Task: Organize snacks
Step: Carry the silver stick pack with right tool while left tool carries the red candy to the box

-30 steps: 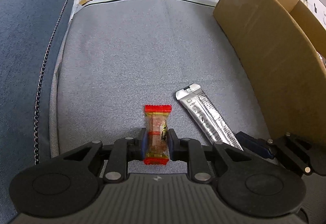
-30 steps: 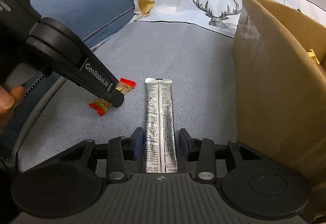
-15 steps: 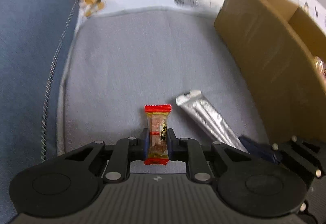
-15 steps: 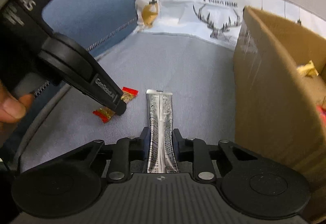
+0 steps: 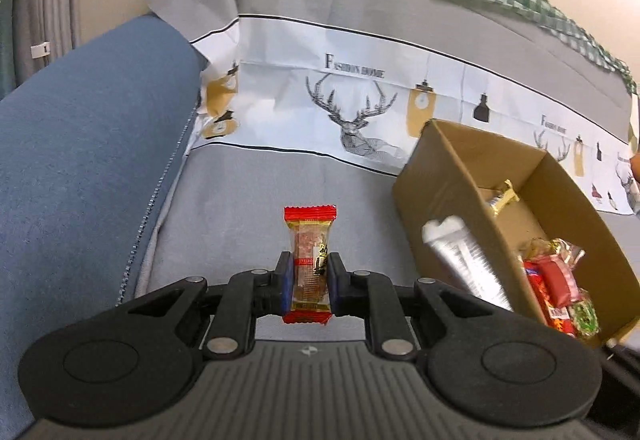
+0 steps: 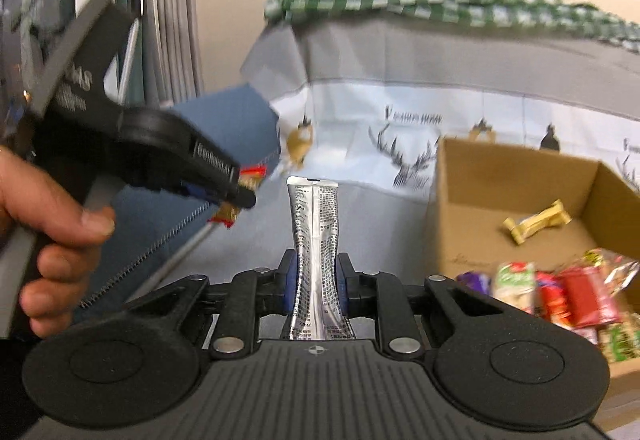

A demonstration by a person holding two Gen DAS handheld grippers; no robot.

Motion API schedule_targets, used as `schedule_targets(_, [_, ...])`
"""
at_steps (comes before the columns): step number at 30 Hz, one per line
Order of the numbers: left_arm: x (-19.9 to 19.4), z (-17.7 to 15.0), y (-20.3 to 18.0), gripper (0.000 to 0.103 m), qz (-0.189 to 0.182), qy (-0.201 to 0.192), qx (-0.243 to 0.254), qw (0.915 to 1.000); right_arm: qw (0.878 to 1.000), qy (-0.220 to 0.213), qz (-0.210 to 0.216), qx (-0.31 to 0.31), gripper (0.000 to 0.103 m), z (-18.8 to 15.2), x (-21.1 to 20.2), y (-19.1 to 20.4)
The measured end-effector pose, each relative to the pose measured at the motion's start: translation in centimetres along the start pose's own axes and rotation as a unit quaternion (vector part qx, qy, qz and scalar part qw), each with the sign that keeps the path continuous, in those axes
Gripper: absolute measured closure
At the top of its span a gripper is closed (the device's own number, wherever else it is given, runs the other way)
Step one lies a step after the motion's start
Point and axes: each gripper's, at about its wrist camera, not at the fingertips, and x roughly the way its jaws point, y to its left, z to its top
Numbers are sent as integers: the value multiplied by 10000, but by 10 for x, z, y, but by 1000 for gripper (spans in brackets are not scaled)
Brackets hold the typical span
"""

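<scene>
The left gripper [image 5: 307, 282] is pinching a red-ended candy [image 5: 310, 260] between closed fingers, its long axis running straight ahead along them, above the grey sofa seat [image 5: 248, 208]. The right gripper [image 6: 317, 282] is squeezing a silver stick sachet [image 6: 316, 240] the same way, top end pointing forward. To the right, the cardboard box [image 5: 436, 200] is holding wrapped snacks [image 6: 560, 296] and a pale gold bar [image 6: 536, 226]; their labels are blurring, possibly candies. A deer-print cloth [image 5: 352, 112] is draping the backrest.
</scene>
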Motion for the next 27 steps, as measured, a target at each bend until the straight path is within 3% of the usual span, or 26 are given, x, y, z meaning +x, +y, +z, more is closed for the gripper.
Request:
schedule_targets(14, [7, -4, -24, 84, -144, 87, 103, 9998, 9990, -280, -298, 197, 82, 19, -27, -39])
schedule_targets(19, [2, -1, -30, 84, -262, -144, 32, 9995, 9970, -547, -362, 406, 82, 34, -47, -60])
schedule_targets(23, [-7, 3, -37, 84, -452, -446, 30, 9980, 9903, -872, -383, 1008, 82, 60, -71, -99])
schedule_targets(27, [-12, 7, -47, 84, -631, -686, 32, 9956, 9857, -1295, -635, 875, 82, 87, -90, -136])
